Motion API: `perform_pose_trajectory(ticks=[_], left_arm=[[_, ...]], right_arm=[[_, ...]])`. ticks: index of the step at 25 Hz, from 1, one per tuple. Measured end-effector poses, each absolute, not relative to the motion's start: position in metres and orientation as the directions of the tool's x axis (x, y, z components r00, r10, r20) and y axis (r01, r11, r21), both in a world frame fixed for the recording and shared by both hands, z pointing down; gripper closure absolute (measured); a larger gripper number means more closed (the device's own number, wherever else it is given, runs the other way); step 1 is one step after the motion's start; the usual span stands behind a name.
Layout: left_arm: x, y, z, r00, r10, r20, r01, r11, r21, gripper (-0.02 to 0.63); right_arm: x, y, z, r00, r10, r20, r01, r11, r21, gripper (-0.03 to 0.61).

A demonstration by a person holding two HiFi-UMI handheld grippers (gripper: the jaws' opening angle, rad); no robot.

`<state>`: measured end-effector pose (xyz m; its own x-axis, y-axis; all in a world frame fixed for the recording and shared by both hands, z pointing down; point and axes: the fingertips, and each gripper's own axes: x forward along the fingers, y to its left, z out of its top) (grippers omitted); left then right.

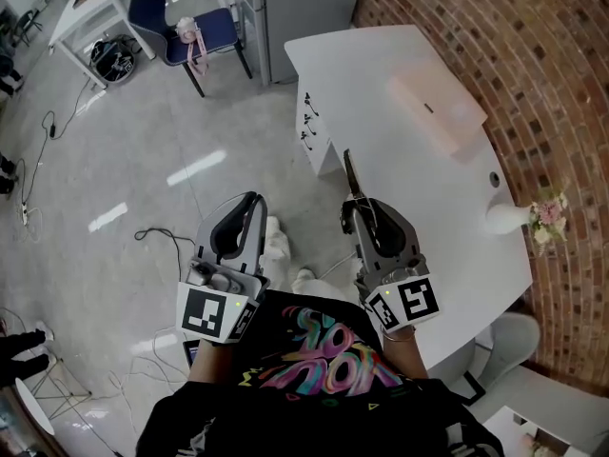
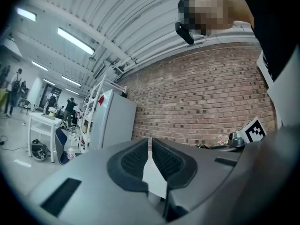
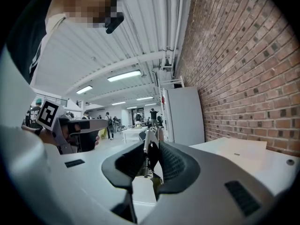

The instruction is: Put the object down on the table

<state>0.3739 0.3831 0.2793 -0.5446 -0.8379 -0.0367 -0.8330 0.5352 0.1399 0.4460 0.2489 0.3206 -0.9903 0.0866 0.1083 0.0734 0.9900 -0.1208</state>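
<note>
My right gripper (image 1: 354, 208) is shut on a slim dark metal tool (image 1: 350, 174) that sticks out forward past its fingertips. In the right gripper view the tool (image 3: 149, 149) stands pinched between the black pads, and a small spring shows on it. In the head view it shows over the left edge of the white table (image 1: 409, 160); how high it hangs I cannot tell. My left gripper (image 1: 252, 203) is over the floor to the left of the table. Its jaws (image 2: 151, 146) are shut with nothing between them.
On the table lie a flat pink box (image 1: 440, 112) toward the back and a white vase with flowers (image 1: 519, 217) by the brick wall. A drawer unit (image 1: 314, 131) sits under the table's left side. Cables cross the floor, and a blue chair (image 1: 195, 27) stands far off.
</note>
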Motion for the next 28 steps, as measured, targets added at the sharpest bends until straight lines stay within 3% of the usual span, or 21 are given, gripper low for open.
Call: perform_pose_trajectory(ticks=[7, 17, 28], left_arm=[[0.268, 0.336, 0.278, -0.457, -0.885, -0.091, -0.886, 0.442, 0.142, 0.571], [0.119, 0.273, 0.279, -0.340, -0.939, -0.051, -0.932, 0.328, 0.154, 0.571], [0.048, 0.251, 0.294, -0.276, -0.960, -0.040, -0.949, 0.266, 0.171, 0.572]], right_arm=[[0.348, 0.214, 0.334, -0.992, 0.017, 0.124, 0.000, 0.992, -0.130, 0.471], [0.215, 0.160, 0.325, -0.987, -0.130, 0.100, -0.143, 0.980, -0.139, 0.471], [0.150, 0.140, 0.346, -0.972, -0.196, 0.132, -0.214, 0.967, -0.141, 0.471]])
